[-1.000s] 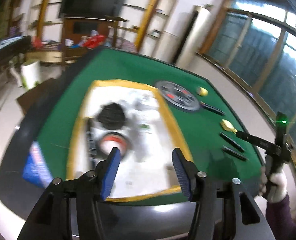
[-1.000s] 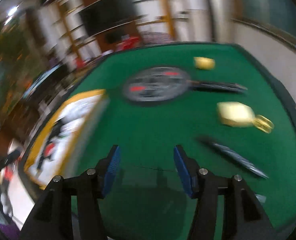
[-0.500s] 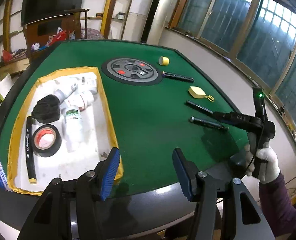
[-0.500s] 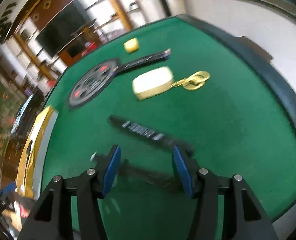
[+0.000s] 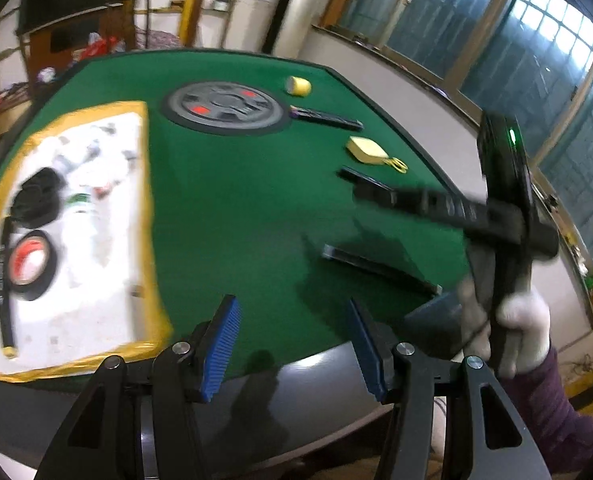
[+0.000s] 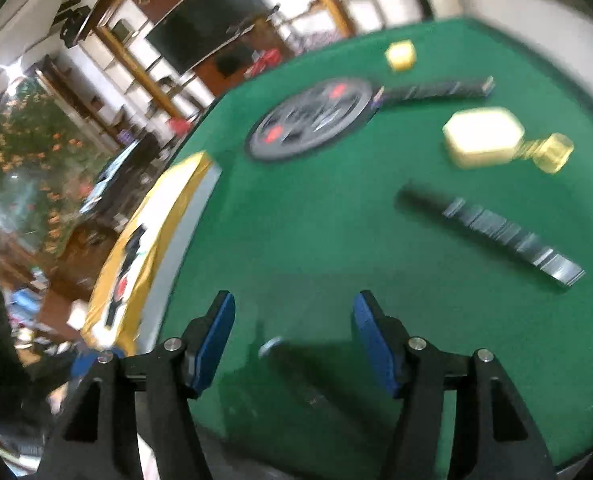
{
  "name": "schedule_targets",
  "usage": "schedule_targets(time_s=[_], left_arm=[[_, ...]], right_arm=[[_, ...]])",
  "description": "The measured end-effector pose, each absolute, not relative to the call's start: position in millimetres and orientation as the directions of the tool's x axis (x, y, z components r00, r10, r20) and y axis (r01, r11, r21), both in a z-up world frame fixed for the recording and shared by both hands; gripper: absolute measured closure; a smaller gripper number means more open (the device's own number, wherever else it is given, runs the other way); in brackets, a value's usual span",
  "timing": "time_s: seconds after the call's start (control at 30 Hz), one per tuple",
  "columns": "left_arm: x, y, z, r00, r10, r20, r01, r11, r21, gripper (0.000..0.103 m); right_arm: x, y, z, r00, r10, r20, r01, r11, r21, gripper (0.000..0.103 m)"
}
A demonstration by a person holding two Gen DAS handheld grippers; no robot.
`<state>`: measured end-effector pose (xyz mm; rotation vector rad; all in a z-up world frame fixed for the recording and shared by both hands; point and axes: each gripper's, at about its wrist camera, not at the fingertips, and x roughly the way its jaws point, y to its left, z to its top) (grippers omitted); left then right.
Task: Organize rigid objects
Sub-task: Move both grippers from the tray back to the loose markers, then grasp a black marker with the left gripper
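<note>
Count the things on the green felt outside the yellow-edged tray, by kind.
Dark slim sticks: 3
Small yellow roll: 1
Pale yellow case with keyring: 1
Round grey disc: 1
Total: 6

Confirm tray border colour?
Yellow border around a white tray; clearest in the left wrist view.
</note>
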<state>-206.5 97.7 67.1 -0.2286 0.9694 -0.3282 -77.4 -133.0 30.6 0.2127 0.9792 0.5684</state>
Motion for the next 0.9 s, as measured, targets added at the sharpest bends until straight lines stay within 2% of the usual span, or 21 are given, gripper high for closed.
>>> schedule_targets(time_s=[0.2, 0.37, 0.67, 0.7, 0.77, 0.83, 0.9], left_arm=[[-181, 42, 41, 0.382, -0.473, -0.794, 0.22, 0.881, -0.419, 0.045], [-158, 3, 23, 0.291, -0.489, -0.822, 0.235, 0.869, -0.434, 0.045], [-101, -29, 26, 0.323, -0.461, -0.826, 0.219, 0.886, -0.408, 0.045], [-97, -32, 26, 0.33, -0.454, -0.828, 0.224, 0.889, -0.398, 0.045], [-86, -39, 27, 0.35, -0.425, -0.835, 0.239, 0.902, -0.359, 0.045], [-80, -47, 28, 0.363, -0.389, -0.847, 0.252, 0.916, -0.313, 0.045], [-83, -55, 28, 0.38, -0.344, -0.859, 0.258, 0.931, -0.259, 0.045]], right_arm=[[-45, -184, 39, 0.559, 0.296, -0.775, -0.273, 0.948, 0.165, 0.041], [-28, -206, 31, 0.533, 0.283, -0.797, -0.279, 0.949, 0.15, 0.041], [-23, -194, 11, 0.461, 0.335, -0.821, -0.342, 0.922, 0.184, 0.042], [-23, -195, 10, 0.461, 0.333, -0.823, -0.335, 0.924, 0.186, 0.044], [-25, -197, 10, 0.47, 0.302, -0.83, -0.317, 0.935, 0.16, 0.061], [-27, -200, 10, 0.468, 0.289, -0.835, -0.306, 0.94, 0.153, 0.066], [-29, -204, 10, 0.463, 0.293, -0.837, -0.297, 0.941, 0.165, 0.066]])
